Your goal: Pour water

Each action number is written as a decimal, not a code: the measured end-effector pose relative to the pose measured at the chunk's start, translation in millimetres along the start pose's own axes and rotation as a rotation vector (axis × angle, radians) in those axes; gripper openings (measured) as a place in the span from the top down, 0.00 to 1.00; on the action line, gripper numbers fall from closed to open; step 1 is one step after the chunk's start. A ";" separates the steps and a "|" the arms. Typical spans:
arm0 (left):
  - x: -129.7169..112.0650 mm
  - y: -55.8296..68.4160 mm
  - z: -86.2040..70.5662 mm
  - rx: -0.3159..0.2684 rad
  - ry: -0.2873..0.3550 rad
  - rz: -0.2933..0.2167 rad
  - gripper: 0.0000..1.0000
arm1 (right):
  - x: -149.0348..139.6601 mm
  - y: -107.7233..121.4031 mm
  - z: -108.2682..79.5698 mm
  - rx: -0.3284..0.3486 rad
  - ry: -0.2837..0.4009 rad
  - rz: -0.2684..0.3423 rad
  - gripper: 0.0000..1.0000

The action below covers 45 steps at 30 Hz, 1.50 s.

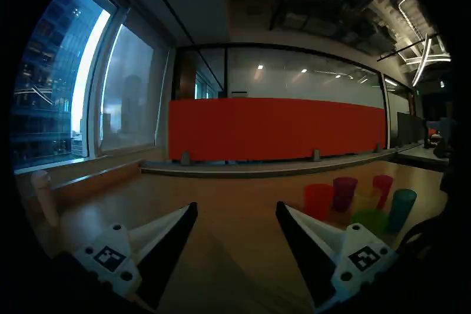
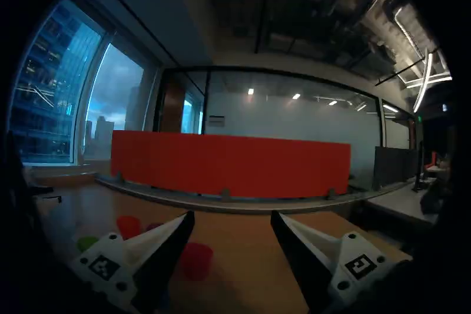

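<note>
- Looking along the left gripper (image 1: pixel 235 205), its two fingers are wide apart and nothing is between them.
- The right gripper (image 2: pixel 231 214) is the same: fingers spread, holding nothing.
- The bunch of cups (image 1: pixel 365 202) stands on the wooden table (image 1: pixel 235 237). It is off to the right of the left gripper, just past its right finger.
- From the right gripper, the cups lie low on the left side. A red cup (image 2: pixel 195 260) sits closest, just beside its left finger.
- So the cups are between the two grippers, and each one would have to turn inward to reach them.
- Every cup stands straight up with its open mouth on top. A grab should come from the side, with one finger on each side of the cup.
- I cannot tell which gripper is nearer, or whether any cup has water in it.
- A long red board (image 1: pixel 277 128) stands far behind the table.
</note>
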<state>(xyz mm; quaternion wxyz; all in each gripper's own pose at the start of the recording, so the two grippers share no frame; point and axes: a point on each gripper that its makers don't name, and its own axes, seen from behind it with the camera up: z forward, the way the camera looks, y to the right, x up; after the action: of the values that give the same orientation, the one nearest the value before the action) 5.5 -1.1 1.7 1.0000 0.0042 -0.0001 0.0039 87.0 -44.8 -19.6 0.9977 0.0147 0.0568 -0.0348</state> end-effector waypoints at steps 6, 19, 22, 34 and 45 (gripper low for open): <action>0.1 -0.3 0.4 0.000 0.000 0.000 0.01 | -10.3 1.9 3.8 -0.005 0.002 0.025 0.00; 0.7 -0.7 0.6 0.000 0.000 0.000 0.01 | -37.4 16.5 6.1 -0.021 0.000 0.064 0.00; 0.7 -0.9 0.5 0.000 0.000 0.000 0.01 | -45.4 21.8 6.7 -0.028 -0.008 0.072 0.00; 0.1 -1.6 0.3 0.000 0.000 0.000 0.00 | -75.4 41.4 7.6 -0.048 -0.048 0.122 0.01; 0.3 -1.7 0.8 0.000 0.000 0.000 0.01 | -86.7 39.2 10.0 -0.037 -0.055 0.073 0.00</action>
<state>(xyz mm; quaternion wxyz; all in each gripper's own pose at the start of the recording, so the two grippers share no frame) 5.9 -2.8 2.5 1.0000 0.0042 -0.0001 0.0041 5.0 -0.1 1.2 0.9996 -0.0028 0.0296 0.0023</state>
